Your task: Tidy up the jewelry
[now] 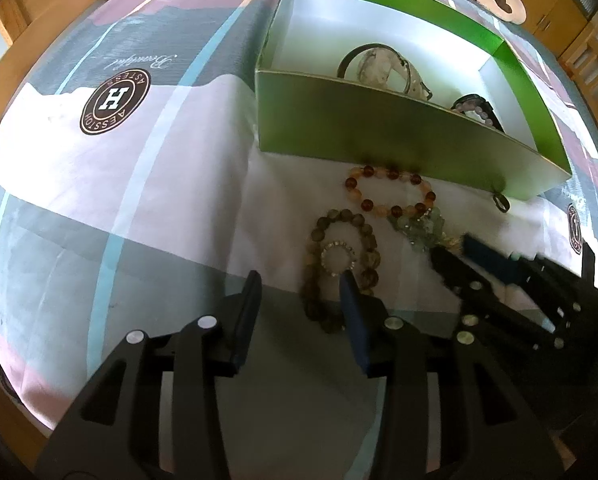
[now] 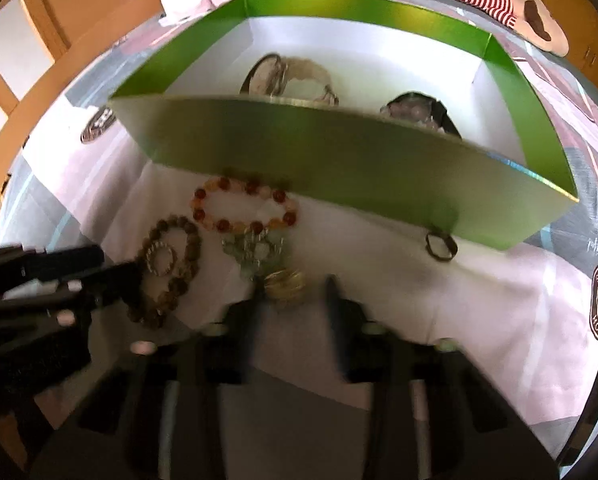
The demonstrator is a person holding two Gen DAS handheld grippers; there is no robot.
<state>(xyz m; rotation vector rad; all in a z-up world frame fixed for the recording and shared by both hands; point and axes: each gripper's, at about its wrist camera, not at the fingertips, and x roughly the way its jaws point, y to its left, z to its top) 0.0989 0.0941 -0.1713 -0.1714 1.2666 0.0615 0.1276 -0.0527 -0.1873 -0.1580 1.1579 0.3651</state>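
Jewelry lies on a patterned bedsheet [image 1: 99, 168] just before an open green box [image 1: 379, 132]: an amber-and-red bead bracelet [image 1: 391, 196], a brown bead bracelet [image 1: 339, 264] with a small sparkling ring [image 1: 338, 259] on it, and a pale green cluster [image 1: 423, 228]. More pieces sit inside the box. Left gripper [image 1: 301, 292] stands open, nothing between its jaws, one finger over the brown beads. Right gripper [image 2: 293, 292] stands open, empty, near a gold piece [image 2: 285, 282].
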